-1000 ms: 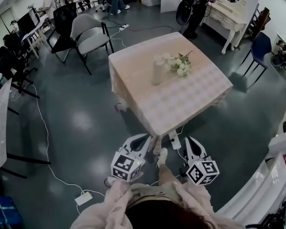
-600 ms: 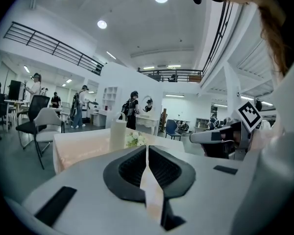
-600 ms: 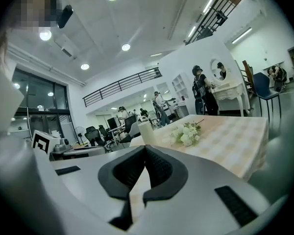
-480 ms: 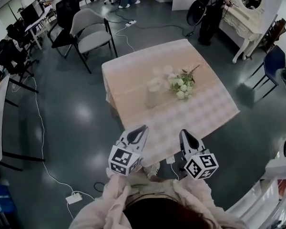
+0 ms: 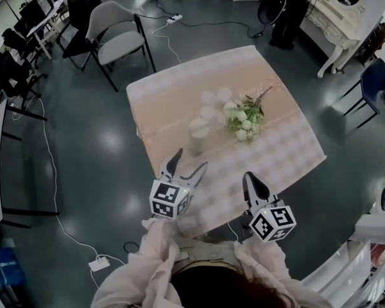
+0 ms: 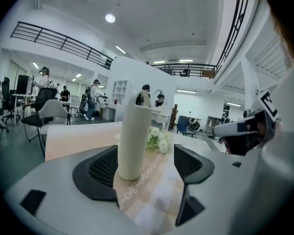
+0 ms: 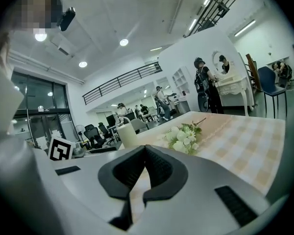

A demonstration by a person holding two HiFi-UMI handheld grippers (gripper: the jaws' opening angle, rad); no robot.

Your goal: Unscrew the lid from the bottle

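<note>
The left gripper's (image 5: pixel 190 160) jaws have just been opening, empty. Its own view frames the upright bottle (image 6: pixel 133 141) between them, yet the head view shows it just beyond, on the table (image 5: pixel 173 95). The right gripper (image 5: pixel 250 177) is clenched, empty.

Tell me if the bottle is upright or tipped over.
Upright: the bottle stands on its base on the table, with its sides vertical.

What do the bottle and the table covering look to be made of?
The bottle looks cream, matte and opaque, with no glare: likely plastic or coated metal, I cannot tell which. The tablecloth looks like fabric: pale check, a lace-like band, no shine.
</note>
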